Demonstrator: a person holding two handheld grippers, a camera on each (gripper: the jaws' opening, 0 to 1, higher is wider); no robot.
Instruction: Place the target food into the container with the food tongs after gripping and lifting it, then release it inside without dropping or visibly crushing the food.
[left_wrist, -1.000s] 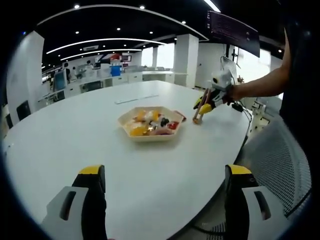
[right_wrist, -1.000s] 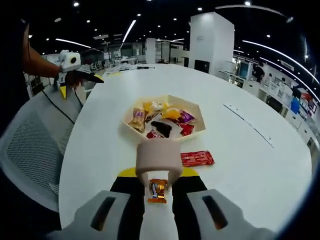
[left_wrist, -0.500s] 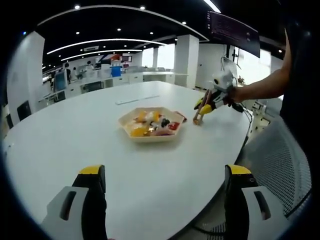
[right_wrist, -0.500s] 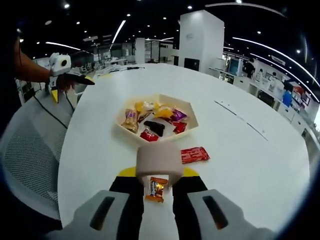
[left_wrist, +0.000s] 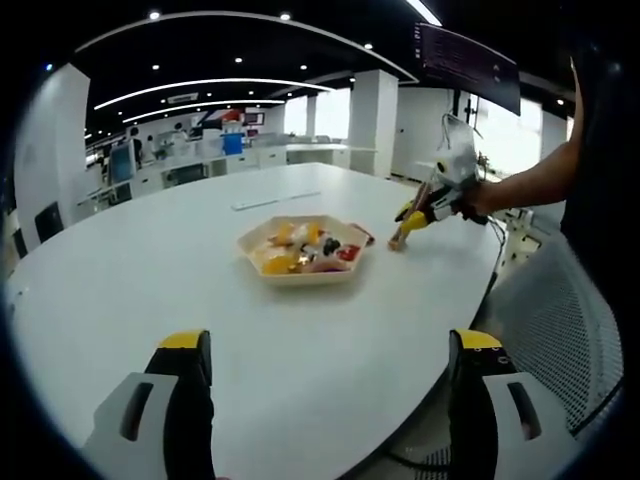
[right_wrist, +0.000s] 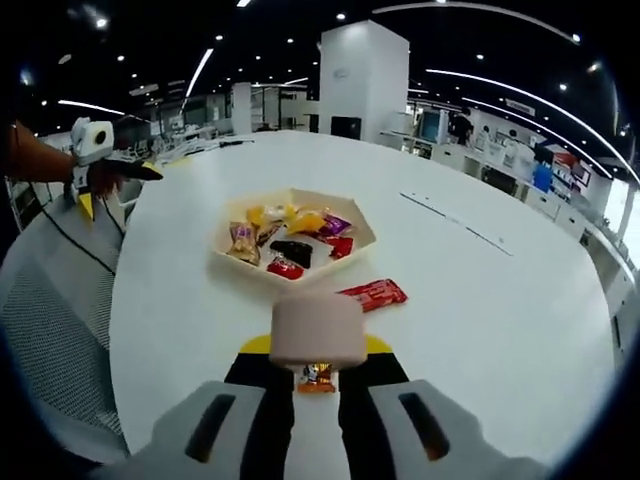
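A beige hexagonal tray (left_wrist: 300, 277) of wrapped snacks sits mid-table. My left gripper (left_wrist: 330, 400) hangs open over the near table edge, holding nothing. In the right gripper view, my right gripper (right_wrist: 317, 352) is shut on beige food tongs (right_wrist: 318, 330). An orange-wrapped candy (right_wrist: 318, 376) shows between the tong arms, partly hidden by the handle. The tray (right_wrist: 352, 222) lies ahead of the tongs, and a red snack bar (right_wrist: 372, 294) rests on the table beside it. In the left gripper view, a hand holds the right gripper (left_wrist: 437, 195), with the tong tips (left_wrist: 398, 240) down by the tray's right side.
The white oval table (left_wrist: 150, 270) has bare surface around the tray. A grey mesh chair (left_wrist: 560, 310) stands at the table's edge and appears again as the mesh chair (right_wrist: 50, 330) on the left. The left gripper (right_wrist: 95, 160) appears far left. Office desks and pillars fill the background.
The right gripper's camera has tilted and swung, so the tray and red bar sit further left and away. In the left gripper view the right gripper has lifted and tipped. The left gripper has not moved.
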